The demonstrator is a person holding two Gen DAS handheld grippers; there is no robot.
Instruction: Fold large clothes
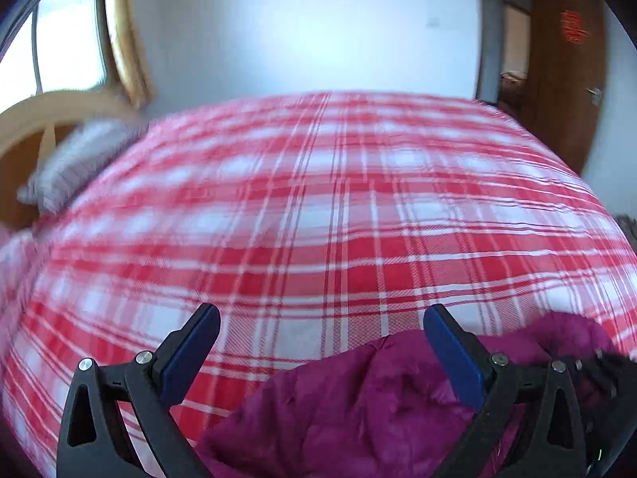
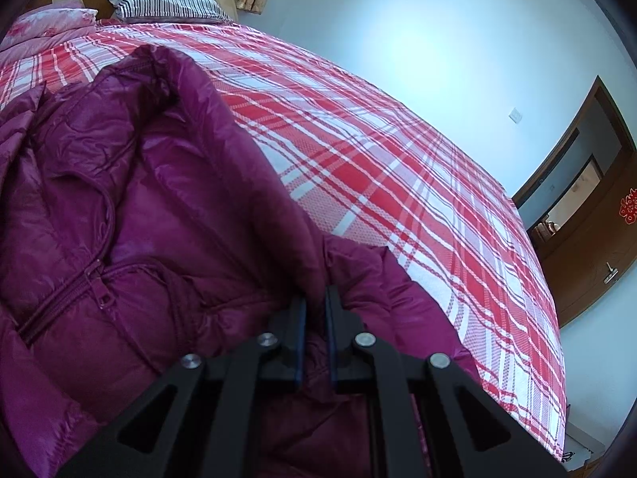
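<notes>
The puffy magenta quilted jacket (image 2: 131, 207) lies on the bed with the red-and-white plaid sheet (image 2: 398, 183), its collar toward the striped pillow (image 2: 171, 4). The right claw (image 2: 314, 302) is pinched narrow on a fold of the jacket's edge. The left claw (image 1: 322, 330) stands wide and empty above the sheet; jacket fabric lies below and to its right. Judgement: the right claw, nearer, leads the fold.

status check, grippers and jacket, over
Left gripper open, empty, above bed. Right gripper shut on purple jacket fold. Nothing in the way.
</notes>
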